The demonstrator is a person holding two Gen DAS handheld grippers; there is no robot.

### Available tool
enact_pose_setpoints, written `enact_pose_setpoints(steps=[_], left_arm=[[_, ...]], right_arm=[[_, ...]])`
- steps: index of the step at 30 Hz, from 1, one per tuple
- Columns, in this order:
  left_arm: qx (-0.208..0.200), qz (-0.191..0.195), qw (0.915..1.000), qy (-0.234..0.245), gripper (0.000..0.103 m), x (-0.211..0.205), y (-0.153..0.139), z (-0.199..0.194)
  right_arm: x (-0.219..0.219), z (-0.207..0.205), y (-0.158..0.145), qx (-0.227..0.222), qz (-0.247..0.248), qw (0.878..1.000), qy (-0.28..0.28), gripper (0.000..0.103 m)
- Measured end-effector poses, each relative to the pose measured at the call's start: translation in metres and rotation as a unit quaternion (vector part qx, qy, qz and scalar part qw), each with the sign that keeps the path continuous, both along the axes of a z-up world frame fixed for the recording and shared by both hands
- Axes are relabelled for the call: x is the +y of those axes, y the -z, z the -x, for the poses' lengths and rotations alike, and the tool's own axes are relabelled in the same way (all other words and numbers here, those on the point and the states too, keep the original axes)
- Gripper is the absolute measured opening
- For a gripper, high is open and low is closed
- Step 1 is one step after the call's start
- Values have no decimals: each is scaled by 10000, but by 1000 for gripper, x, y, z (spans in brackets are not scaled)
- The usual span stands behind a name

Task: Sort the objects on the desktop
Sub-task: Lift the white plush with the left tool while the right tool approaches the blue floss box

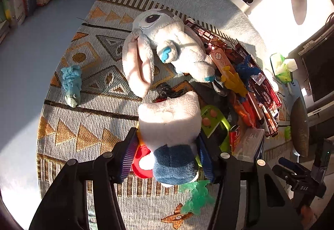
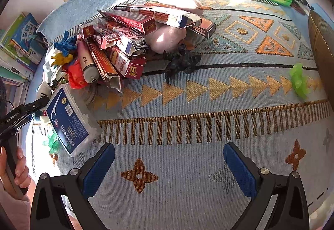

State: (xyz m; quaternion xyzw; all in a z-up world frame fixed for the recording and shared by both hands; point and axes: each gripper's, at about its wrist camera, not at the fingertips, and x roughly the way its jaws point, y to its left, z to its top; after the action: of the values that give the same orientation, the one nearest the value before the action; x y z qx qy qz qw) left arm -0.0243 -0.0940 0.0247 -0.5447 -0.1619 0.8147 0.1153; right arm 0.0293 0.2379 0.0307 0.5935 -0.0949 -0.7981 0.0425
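Plainly the left tongs (image 1: 167, 157) are clenched on the plush toy (image 1: 169, 125), its long axis running straight away from them above the patterned cloth (image 1: 87, 125), while the right tongs (image 2: 169, 169) gape unladen, well apart.

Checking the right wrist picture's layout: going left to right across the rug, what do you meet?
Floss pick box → pile of red cartons → black toy figure → green toy figure.
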Motion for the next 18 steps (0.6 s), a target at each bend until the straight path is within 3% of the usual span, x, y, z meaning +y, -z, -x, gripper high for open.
enact_pose_setpoints(steps=[5, 9, 14, 18], left_arm=[[142, -118, 9998, 3, 47, -9, -18, -18], [209, -101, 9997, 79, 47, -8, -31, -38], [213, -148, 9995, 158, 47, -7, -33, -52], [200, -143, 9996, 125, 47, -5, -32, -57]], right_arm=[[-26, 1, -22, 320, 222, 9979, -508, 103], [-81, -8, -37, 638, 337, 9908, -1149, 99], [-104, -32, -32, 584, 177, 9829, -1736, 98], [-121, -27, -21, 566, -84, 9791, -1951, 98]])
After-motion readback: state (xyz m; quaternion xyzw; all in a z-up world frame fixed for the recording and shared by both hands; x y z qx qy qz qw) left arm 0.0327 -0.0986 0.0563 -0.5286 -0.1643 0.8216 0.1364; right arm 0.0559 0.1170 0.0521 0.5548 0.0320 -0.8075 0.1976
